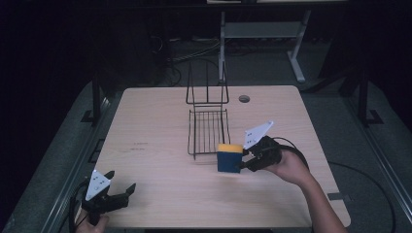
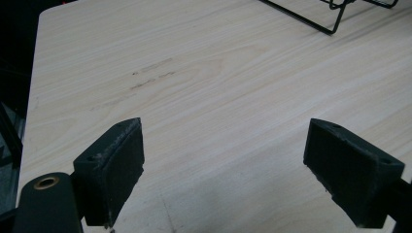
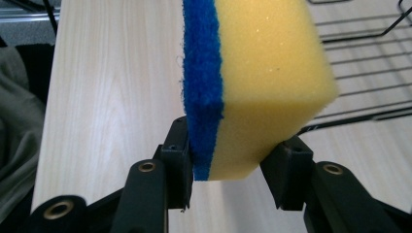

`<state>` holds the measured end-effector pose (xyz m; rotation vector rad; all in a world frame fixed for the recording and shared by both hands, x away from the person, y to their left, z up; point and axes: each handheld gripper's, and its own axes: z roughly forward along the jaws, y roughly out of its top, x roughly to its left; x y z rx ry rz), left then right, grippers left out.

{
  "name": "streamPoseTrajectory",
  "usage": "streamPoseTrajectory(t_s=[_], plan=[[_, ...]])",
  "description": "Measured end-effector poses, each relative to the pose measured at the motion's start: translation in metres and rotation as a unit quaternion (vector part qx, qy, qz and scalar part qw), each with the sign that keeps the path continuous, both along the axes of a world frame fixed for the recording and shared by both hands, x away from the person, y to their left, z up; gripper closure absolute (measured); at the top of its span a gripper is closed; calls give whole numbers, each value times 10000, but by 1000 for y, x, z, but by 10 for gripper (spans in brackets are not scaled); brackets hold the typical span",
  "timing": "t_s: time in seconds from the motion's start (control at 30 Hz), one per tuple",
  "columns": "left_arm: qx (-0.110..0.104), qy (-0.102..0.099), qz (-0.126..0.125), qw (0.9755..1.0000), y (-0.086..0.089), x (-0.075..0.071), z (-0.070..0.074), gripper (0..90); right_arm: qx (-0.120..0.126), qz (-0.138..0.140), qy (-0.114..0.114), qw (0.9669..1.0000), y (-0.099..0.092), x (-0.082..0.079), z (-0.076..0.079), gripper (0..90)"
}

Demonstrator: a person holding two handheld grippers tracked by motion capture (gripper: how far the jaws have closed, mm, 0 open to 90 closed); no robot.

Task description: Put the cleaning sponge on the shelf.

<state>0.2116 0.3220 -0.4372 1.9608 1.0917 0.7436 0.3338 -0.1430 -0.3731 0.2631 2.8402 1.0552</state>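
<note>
In the high view we see the right gripper (image 1: 241,162) at the centre right of the frame, its 2 jaws clamped on a sponge (image 1: 229,157) with a yellow body and a blue scouring face. The sponge sits at the lower middle of the picture, just in front of the near edge of a black wire rack (image 1: 209,127) that stands at the centre of the wooden table (image 1: 160,141). We cannot tell whether the sponge touches the tabletop or is lifted off it.

In the right gripper view the sponge (image 3: 252,82) rises from the bottom centre, blue layer toward the left, yellow foam toward the right. 1 jaw presses the blue side, the other the yellow side, and the foam bulges slightly between them. Rack wires (image 3: 369,73) cross the right of that frame.

The left gripper (image 1: 120,187) is at the lower left of the high view, jaws spread wide apart and holding nothing. In the left gripper view its pads (image 2: 116,165) stand far apart above bare wood (image 2: 218,97).
</note>
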Motion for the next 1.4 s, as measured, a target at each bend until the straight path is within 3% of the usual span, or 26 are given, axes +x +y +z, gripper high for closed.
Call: streamPoseTrajectory(t_s=[0.43,0.97,1.17,1.27,1.4], plan=[[-1,-9,23,10000,0,0,0,141,26,60,-33,10000,19,26,11,573],[20,-6,8,10000,0,0,1,141,74,-44,-103,9999,23,50,21,573],[-3,-4,25,10000,0,0,1,141,100,-92,-54,9999,27,62,24,572],[-10,-16,2,10000,-1,0,1,141,250,-139,14,9996,28,69,22,573],[-7,-15,4,10000,-1,0,1,141,160,-165,27,9997,31,78,20,573]])
